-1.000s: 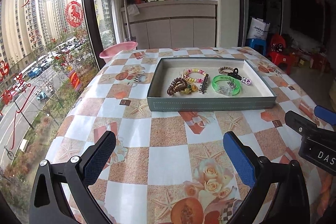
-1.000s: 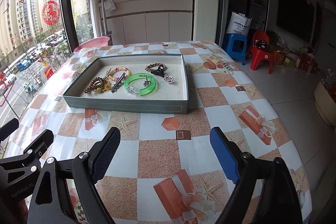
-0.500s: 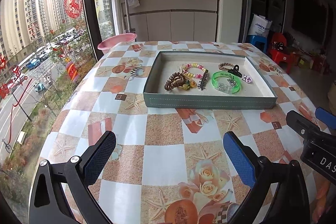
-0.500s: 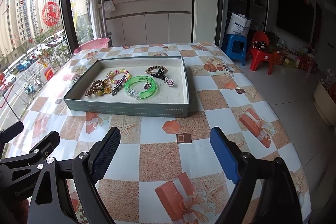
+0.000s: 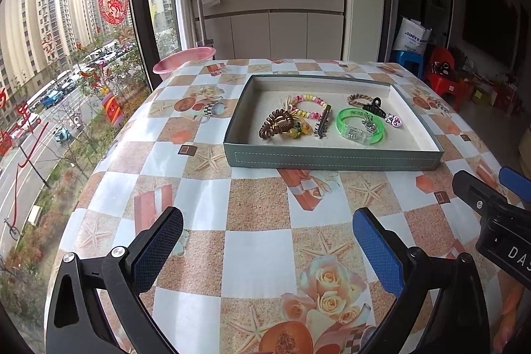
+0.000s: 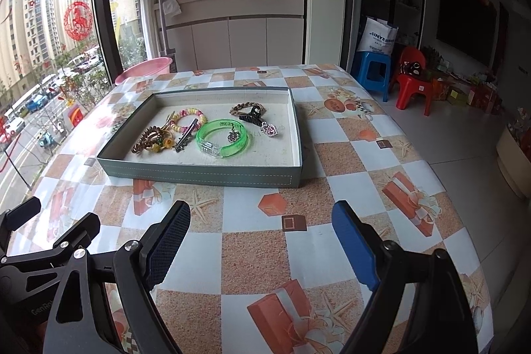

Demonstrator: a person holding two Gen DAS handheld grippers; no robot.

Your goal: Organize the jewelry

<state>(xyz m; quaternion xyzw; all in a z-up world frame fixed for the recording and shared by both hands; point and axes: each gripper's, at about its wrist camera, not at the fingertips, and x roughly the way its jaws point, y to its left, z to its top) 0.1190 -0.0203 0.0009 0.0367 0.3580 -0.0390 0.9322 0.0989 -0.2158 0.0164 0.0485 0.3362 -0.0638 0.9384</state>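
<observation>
A shallow grey-green tray (image 5: 332, 157) sits in the upper middle of both views on a checked tablecloth (image 5: 255, 241), and all the visible jewelry lies inside it. A brown coil hair tie (image 5: 274, 125) and a pastel bead bracelet (image 5: 308, 104) crowd the tray's left half with a dark metal clip (image 5: 323, 121) between them and the green bangle (image 5: 360, 125). A braided bracelet (image 6: 247, 107), a black claw clip (image 6: 249, 116) and a pink heart charm (image 6: 269, 130) sit toward the upper right of the pile. The pieces touch and overlap, so they look gathered rather than sorted; that fits either a heap awaiting arrangement or items just collected into the tray. The left gripper (image 5: 265, 246) and right gripper (image 6: 260, 241) hang low in the frames, well short of the tray, fingers spread wide and holding nothing, likely for a clear look over it.
</observation>
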